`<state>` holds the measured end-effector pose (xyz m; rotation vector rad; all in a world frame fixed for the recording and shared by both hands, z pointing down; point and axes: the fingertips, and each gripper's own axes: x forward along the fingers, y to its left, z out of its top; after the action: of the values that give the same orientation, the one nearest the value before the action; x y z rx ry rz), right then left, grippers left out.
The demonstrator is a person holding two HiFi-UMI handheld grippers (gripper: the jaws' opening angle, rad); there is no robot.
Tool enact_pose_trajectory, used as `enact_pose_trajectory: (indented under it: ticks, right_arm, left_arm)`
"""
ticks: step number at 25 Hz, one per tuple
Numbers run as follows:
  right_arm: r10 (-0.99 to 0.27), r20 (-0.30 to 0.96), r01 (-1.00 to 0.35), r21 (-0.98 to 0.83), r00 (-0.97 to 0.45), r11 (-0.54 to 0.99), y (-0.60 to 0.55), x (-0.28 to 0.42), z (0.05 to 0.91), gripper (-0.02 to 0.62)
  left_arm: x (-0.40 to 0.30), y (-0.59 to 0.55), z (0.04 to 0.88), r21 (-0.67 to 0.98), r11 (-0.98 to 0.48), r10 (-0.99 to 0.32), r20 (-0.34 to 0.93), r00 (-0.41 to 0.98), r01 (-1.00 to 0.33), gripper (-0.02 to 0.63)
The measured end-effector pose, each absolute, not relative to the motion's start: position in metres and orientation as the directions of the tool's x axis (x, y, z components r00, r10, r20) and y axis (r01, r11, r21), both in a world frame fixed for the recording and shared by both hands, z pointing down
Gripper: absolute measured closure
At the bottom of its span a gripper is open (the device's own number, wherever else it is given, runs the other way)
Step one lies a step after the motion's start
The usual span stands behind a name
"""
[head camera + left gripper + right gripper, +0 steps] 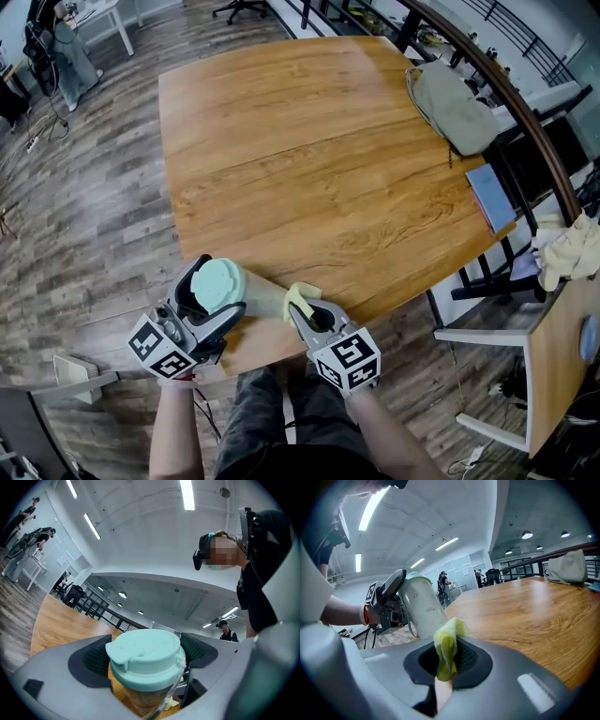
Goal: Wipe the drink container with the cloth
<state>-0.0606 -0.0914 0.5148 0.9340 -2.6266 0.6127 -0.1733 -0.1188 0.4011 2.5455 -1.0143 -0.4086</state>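
The drink container (246,287) is a pale tumbler with a mint-green lid (145,654). It is tilted over the near edge of the wooden table (309,159), lid toward me. My left gripper (208,302) is shut on it just below the lid. The same container (423,610) shows to the left in the right gripper view. My right gripper (302,312) is shut on a yellow-green cloth (448,644), which bunches out between the jaws. In the head view the cloth (299,298) lies against the container's lower body.
A khaki bag (455,103) and a blue book (490,195) lie at the table's far right edge. A second table (562,356) stands at right with a crumpled cream cloth (565,248) on it. Wood-look floor surrounds the table.
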Motion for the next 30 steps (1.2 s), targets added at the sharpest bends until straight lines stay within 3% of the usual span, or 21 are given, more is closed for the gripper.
enact_pose_trajectory:
  ticks: [18, 30]
  right_arm:
    - [-0.484, 0.132, -0.5, -0.302, -0.865, 0.812, -0.102, -0.097, 0.397, 0.574]
    - [-0.496, 0.159, -0.517, -0.372, -0.854, 0.771, -0.11, -0.094, 0.424, 0.574]
  left_arm:
    - [-0.143, -0.095, 0.393, 0.248, -0.803, -0.568, -0.047, 0.822, -0.541, 0.144]
    - [-0.141, -0.092, 0.392, 0.225, -0.811, -0.56, -0.03, 0.828, -0.54, 0.143]
